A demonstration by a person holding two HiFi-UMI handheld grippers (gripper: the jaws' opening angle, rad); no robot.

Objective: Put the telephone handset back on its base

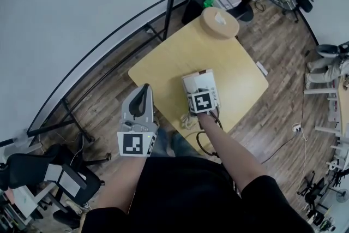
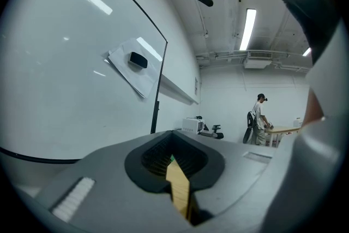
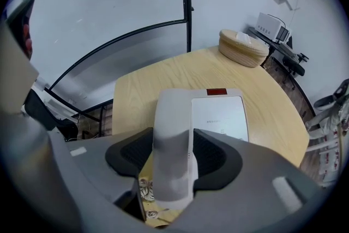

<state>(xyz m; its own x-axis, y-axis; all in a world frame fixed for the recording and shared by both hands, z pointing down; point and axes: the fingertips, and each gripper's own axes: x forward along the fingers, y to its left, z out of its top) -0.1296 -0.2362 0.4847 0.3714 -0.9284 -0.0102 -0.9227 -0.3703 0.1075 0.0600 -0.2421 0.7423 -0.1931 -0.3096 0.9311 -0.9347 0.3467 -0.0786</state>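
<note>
The left gripper is off to the left of the phone base, past the edge of the yellow table. Its claw is pinched narrow and holds nothing. The handset lies on the left side of the base. The right gripper is right over the base. Its claw hugs the handset, one pad on each side. The curly cord lies just beside the base, on the person's side. A round wooden box sits well behind the base.
</note>
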